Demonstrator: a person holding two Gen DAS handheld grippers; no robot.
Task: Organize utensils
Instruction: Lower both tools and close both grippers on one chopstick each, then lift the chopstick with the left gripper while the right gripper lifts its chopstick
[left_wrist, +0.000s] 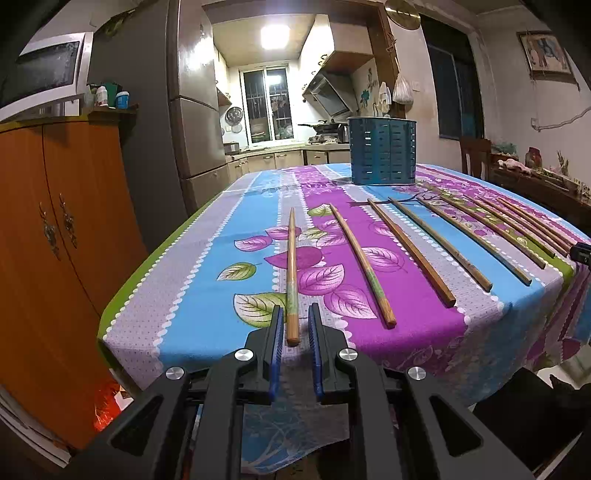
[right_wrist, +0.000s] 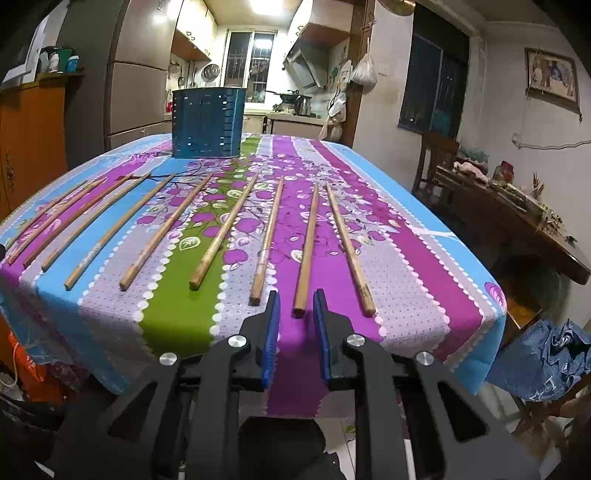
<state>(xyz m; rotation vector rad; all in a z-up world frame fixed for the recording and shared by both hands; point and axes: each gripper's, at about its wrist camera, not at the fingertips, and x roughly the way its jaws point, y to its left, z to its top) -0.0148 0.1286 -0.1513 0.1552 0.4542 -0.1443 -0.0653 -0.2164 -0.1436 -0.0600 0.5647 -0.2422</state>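
Left wrist view: your left gripper (left_wrist: 295, 314) brackets the leftmost chopstick (left_wrist: 292, 273) on the desk (left_wrist: 184, 306), jaws narrowed, not pinching. Right gripper (right_wrist: 297, 301) likewise brackets another chopstick (right_wrist: 307, 251). Off-centre closing could roll either chopstick away.

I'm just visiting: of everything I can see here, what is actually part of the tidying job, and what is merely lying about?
Part of the job: the wooden chopsticks in a row on the tablecloth; the blue slotted holder behind them.
Just lying about: the orange cabinet; the fridge; the hanging bag; the framed picture; the cluttered side table.
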